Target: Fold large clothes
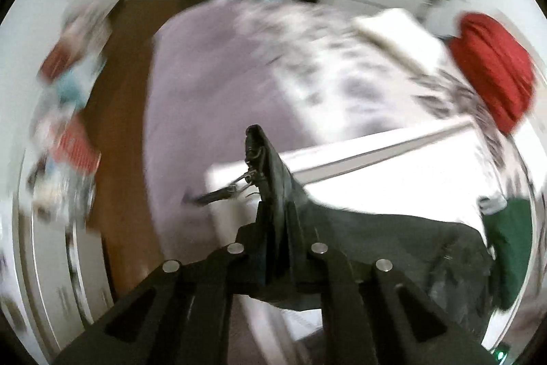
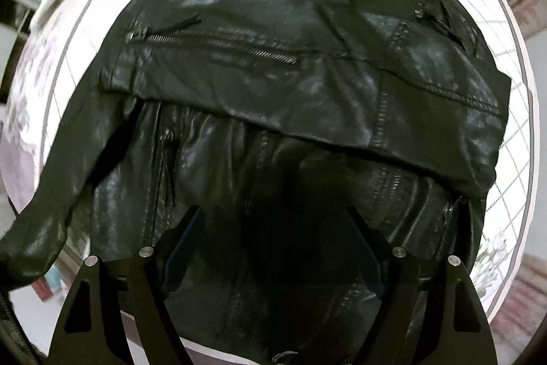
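A black leather jacket (image 2: 273,84) with metal zippers lies partly folded on a white board (image 2: 492,33) on the bed. My left gripper (image 1: 275,211) is shut on an edge of the jacket (image 1: 270,159) and holds it up above the board (image 1: 393,173); a zipper pull hangs from it. The rest of the jacket (image 1: 393,238) trails down to the right. My right gripper (image 2: 273,221) is open, its fingers (image 2: 186,228) spread wide just above the jacket's lower part, holding nothing.
A red garment (image 1: 492,70) and a green garment (image 1: 512,242) lie on the patterned bedspread (image 1: 342,67). A lilac sheet (image 1: 205,84) covers the bed's left side. Brown floor (image 1: 116,91) and clutter are at the left. White drawers stand behind.
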`<state>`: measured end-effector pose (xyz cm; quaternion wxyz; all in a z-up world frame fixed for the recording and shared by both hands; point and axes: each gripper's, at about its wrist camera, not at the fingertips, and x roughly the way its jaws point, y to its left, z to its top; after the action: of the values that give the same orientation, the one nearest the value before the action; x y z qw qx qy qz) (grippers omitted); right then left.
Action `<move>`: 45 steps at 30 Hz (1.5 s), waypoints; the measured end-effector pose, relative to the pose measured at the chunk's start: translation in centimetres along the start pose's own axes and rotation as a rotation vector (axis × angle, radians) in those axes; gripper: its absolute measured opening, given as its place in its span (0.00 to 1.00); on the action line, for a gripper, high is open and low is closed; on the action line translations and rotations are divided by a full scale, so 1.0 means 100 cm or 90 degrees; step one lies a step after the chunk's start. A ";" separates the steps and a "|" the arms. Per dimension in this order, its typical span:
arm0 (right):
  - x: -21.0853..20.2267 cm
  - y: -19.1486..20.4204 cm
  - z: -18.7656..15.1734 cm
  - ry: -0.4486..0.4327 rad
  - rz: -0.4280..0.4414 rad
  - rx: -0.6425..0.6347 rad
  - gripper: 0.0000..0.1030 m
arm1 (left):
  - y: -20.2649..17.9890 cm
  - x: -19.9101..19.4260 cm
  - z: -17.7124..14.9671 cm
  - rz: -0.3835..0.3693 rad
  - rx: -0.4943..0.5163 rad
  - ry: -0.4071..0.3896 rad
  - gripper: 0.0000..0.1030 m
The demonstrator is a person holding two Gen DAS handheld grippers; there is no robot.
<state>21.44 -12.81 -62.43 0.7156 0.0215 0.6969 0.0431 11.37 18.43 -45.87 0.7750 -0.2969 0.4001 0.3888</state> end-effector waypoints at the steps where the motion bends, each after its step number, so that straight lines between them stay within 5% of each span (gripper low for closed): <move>1: -0.003 -0.008 0.003 -0.005 0.004 0.014 0.80 | -0.007 -0.004 0.005 -0.008 0.023 -0.009 0.05; 7: -0.029 -0.065 0.018 -0.037 0.029 0.108 0.80 | -0.142 -0.031 0.013 -0.107 0.232 -0.051 0.04; 13: -0.051 -0.128 0.018 -0.062 0.033 0.198 0.80 | -0.292 -0.047 -0.057 -0.224 0.436 -0.013 0.04; 19: -0.053 -0.195 -0.008 -0.064 0.027 0.294 0.80 | -0.405 -0.047 -0.208 -0.317 0.630 0.086 0.04; 23: -0.043 -0.240 -0.032 -0.055 0.008 0.356 0.80 | -0.429 -0.029 -0.298 -0.316 0.738 0.149 0.05; 26: -0.032 -0.263 -0.046 -0.040 0.000 0.384 0.81 | -0.431 -0.017 -0.336 -0.282 0.787 0.170 0.06; 29: -0.027 -0.278 -0.055 -0.027 -0.003 0.384 0.81 | -0.432 -0.010 -0.342 -0.275 0.774 0.209 0.13; 32: -0.023 -0.289 -0.060 -0.018 0.005 0.386 0.81 | -0.425 -0.021 -0.322 -0.345 0.715 0.247 0.28; 34: -0.023 -0.295 -0.064 -0.013 0.016 0.391 0.80 | -0.418 -0.029 -0.300 -0.373 0.676 0.250 0.54; 35: -0.024 -0.297 -0.065 -0.010 0.021 0.393 0.80 | -0.415 -0.033 -0.290 -0.381 0.649 0.248 0.76; 36: -0.024 -0.299 -0.065 -0.008 0.027 0.394 0.80 | -0.412 -0.036 -0.274 -0.393 0.618 0.242 0.82; 40: -0.024 -0.295 -0.058 -0.008 0.065 0.385 0.80 | -0.389 -0.037 -0.216 -0.405 0.515 0.212 0.83; 45: -0.027 -0.273 -0.021 -0.039 0.110 0.354 0.80 | -0.333 -0.012 -0.145 -0.307 0.413 0.097 0.92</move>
<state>20.17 -40.33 -62.27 0.6965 0.2776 0.6556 -0.0896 33.28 -10.55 -47.20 0.8653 -0.1507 0.4773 0.0265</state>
